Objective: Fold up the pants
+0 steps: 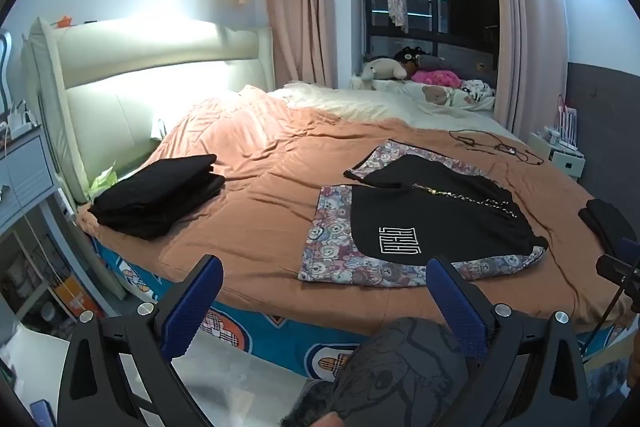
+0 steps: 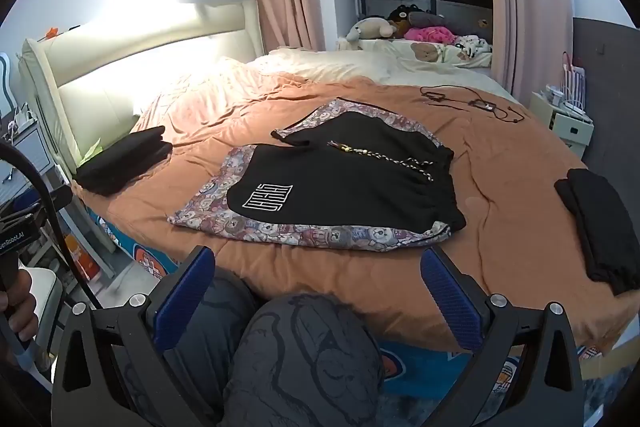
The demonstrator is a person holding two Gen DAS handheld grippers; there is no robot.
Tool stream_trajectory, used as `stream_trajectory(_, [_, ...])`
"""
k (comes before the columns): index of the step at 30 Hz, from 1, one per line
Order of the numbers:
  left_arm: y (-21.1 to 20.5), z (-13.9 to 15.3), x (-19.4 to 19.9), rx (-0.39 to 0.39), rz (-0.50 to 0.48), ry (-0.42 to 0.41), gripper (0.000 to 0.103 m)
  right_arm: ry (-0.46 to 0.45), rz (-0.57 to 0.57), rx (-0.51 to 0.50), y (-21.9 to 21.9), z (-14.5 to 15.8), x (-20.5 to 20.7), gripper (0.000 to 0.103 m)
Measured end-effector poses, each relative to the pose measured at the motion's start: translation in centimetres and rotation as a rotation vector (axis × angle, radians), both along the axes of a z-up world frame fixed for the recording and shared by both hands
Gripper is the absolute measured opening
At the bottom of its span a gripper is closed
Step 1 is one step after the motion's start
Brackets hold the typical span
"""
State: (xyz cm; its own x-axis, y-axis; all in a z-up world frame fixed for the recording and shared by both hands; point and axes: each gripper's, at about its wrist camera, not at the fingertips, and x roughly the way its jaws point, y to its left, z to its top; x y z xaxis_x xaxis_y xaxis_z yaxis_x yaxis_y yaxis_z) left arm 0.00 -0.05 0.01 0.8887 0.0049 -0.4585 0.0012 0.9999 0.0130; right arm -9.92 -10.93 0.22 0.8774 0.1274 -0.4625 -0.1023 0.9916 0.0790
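Note:
A pair of black shorts with bear-print side panels and a white logo (image 1: 432, 227) lies spread flat on the orange bed cover, also in the right wrist view (image 2: 340, 183). A braided drawstring (image 2: 380, 157) lies across the waist. My left gripper (image 1: 324, 299) is open and empty, held before the bed's near edge, short of the shorts. My right gripper (image 2: 318, 291) is open and empty, also short of the bed edge, above the person's knees.
A stack of folded black clothes (image 1: 160, 195) sits at the bed's left near the headboard. Another black garment (image 2: 600, 223) lies at the right edge. A cable (image 2: 472, 103) lies at the far side. Nightstands flank the bed; plush toys sit behind.

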Motion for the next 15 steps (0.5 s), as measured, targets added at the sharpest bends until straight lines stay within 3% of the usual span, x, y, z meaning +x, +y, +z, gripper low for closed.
stream_trajectory(15, [-0.03, -0.05, -0.68, -0.038, -0.035, -0.008, 0.102, -0.009, -0.012, -0.016, -0.27, 0.09, -0.63, 0.103])
